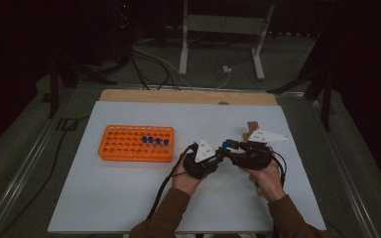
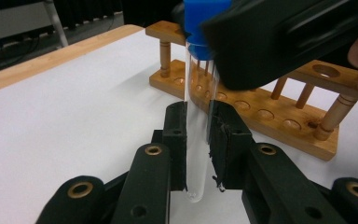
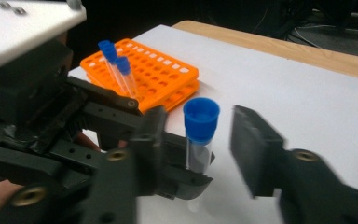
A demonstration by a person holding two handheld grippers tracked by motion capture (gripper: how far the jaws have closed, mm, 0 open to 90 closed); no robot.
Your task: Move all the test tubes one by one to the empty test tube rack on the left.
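A clear test tube with a blue cap (image 2: pixel 196 140) stands upright between the jaws of my left gripper (image 2: pixel 198 114), which is shut on its lower half. In the right gripper view the tube (image 3: pixel 199 128) sits between the jaws of my right gripper (image 3: pixel 203 135), which is open, one jaw on each side of the blue cap with a gap on the right. From above, both grippers meet at the table's middle: left gripper (image 1: pixel 217 154), right gripper (image 1: pixel 231 146), blue cap (image 1: pixel 225 145) between them. The right gripper's black body (image 2: pixel 279 42) hangs over the cap.
An orange tube rack (image 1: pixel 124 148) with several blue-capped tubes (image 1: pixel 154 141) lies on the white table to the left, and it appears as the orange rack (image 3: pixel 168 74) behind the tube. A wooden rack (image 2: pixel 261 116) stands just beyond the grippers, seen from above as the wooden rack (image 1: pixel 252 130).
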